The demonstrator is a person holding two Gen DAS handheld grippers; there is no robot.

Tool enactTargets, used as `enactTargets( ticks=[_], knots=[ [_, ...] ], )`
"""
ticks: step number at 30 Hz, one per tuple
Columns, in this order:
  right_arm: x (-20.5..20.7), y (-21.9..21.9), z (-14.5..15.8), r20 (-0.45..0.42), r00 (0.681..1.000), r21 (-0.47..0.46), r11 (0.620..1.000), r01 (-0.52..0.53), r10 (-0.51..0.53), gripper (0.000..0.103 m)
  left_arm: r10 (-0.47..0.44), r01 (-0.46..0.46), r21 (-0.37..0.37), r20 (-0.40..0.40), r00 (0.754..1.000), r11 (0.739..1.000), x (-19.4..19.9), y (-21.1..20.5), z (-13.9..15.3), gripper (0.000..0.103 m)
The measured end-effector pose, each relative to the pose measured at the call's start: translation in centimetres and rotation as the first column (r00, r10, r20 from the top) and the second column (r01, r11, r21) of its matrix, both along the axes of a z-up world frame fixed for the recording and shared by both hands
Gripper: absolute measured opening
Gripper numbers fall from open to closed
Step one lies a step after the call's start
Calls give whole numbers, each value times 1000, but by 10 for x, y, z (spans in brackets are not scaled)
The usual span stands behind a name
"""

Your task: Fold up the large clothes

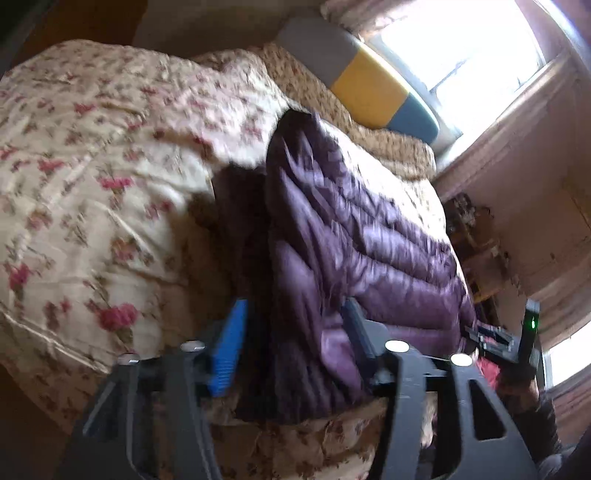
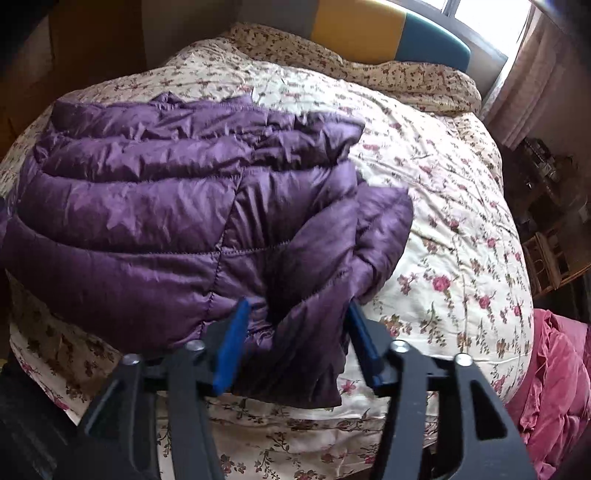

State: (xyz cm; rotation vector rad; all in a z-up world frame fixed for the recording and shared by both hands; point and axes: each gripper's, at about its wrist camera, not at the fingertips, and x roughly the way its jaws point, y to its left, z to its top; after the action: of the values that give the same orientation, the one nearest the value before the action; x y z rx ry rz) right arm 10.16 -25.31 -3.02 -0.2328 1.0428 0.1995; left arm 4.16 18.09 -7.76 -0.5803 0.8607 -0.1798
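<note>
A purple quilted puffer jacket (image 2: 166, 206) lies folded on a floral duvet (image 2: 443, 206) on the bed. My right gripper (image 2: 295, 314) has its blue pads on either side of a bunched jacket edge near the bed's front and grips it. In the left wrist view the jacket (image 1: 351, 236) hangs lifted and tilted. My left gripper (image 1: 291, 317) holds a thick fold of it between its blue pad (image 1: 231, 347) and the other finger. The right gripper (image 1: 517, 336) shows at the far right of that view.
A grey, yellow and blue headboard (image 2: 388, 33) stands behind the bed. A window (image 1: 461, 48) with curtains is at the right. A red garment (image 2: 554, 387) lies at the bed's right front corner. Shelves with clutter (image 2: 546, 221) stand by the right wall.
</note>
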Motion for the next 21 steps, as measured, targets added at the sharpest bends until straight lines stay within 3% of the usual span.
enactTargets(
  ticks=[4,7,17,18,19,20,21],
  knots=[
    [17,-2,19,33,999,69,997,33,-35,71,18,-18,-5,41,999,1000,21,8,15,57],
    [43,-2,26,45,996,105,992,69,-75,71,22,-22,-3,41,999,1000,39,8,19,57],
    [143,-8,-3,-58,972,250,940,234,-226,70,31,-32,-49,-28,999,998,111,5,13,56],
    [147,-9,-5,-67,972,262,936,236,-226,67,31,-33,-44,-31,999,998,116,5,14,50],
    [151,-8,-8,-77,971,270,933,237,-225,52,32,-33,-31,-38,999,999,120,4,14,44],
    [154,-6,-10,-84,972,269,934,234,-219,34,24,-25,-13,-48,999,1000,125,2,14,30],
    [155,-3,-11,-80,973,261,938,229,-215,27,20,-20,15,-53,998,1000,128,1,15,15]
  ],
)
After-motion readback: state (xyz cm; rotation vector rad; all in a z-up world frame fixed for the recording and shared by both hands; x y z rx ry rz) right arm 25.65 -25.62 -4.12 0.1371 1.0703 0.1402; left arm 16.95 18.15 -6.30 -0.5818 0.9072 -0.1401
